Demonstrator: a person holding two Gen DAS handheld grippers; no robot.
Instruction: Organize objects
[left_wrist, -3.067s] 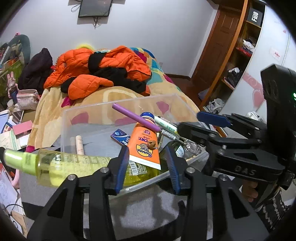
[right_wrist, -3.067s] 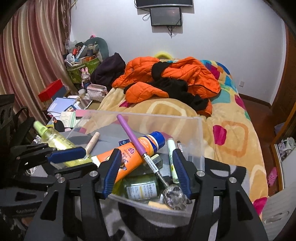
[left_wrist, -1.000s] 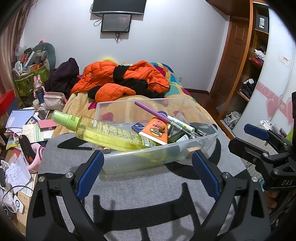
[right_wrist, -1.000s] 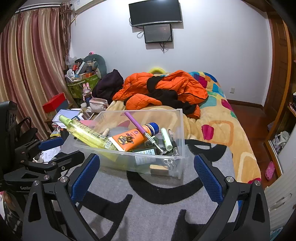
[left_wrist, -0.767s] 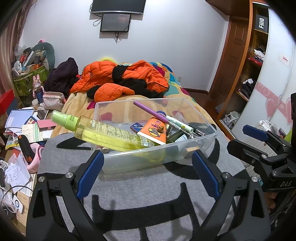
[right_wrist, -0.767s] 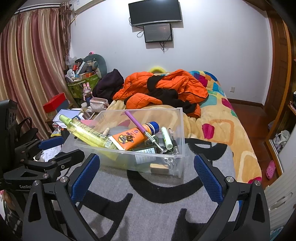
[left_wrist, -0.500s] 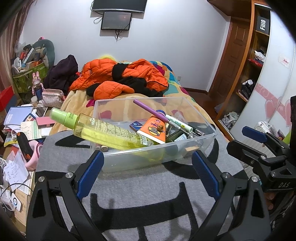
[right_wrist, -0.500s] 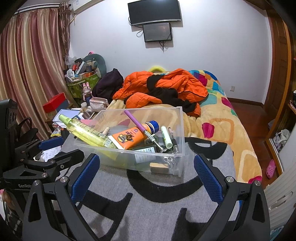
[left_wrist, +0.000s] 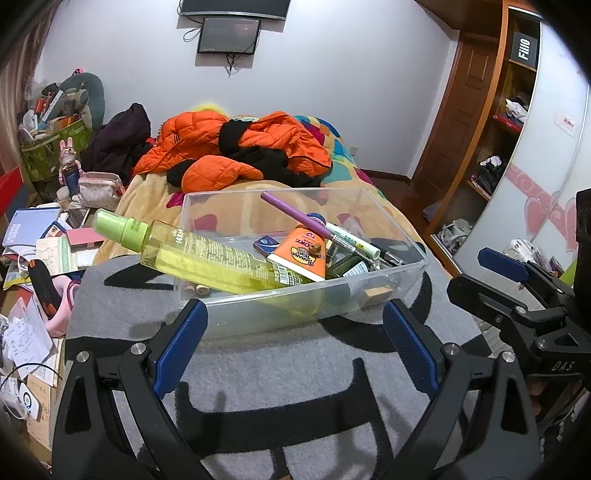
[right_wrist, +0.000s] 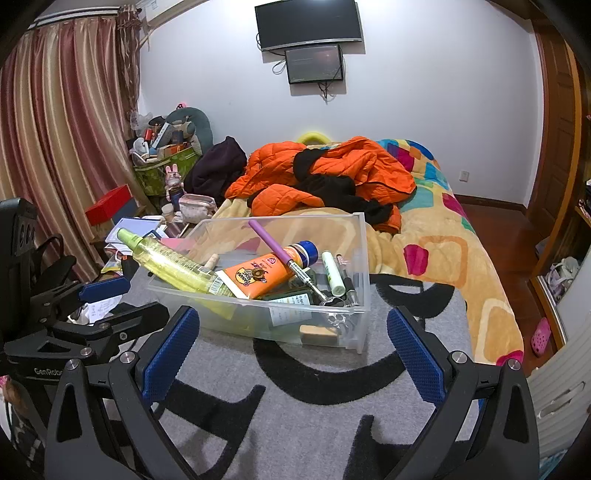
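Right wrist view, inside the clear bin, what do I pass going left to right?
Yellow-green spray bottle → orange sunscreen tube with blue cap → white and green marker pen.

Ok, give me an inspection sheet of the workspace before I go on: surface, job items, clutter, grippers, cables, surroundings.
Surface: grey mat with black pattern, bare in front of the bin.
Job's things: clear plastic bin holds orange tube, purple-handled tool, white marker; yellow spray bottle lies tilted, its cap past the bin's rim.
Clutter: papers and notebooks beside the mat.
Grippers: left gripper and right gripper both open, empty, short of the bin.
Cables: thin wire over the papers.
Surroundings: bed with orange jacket; wall screens.
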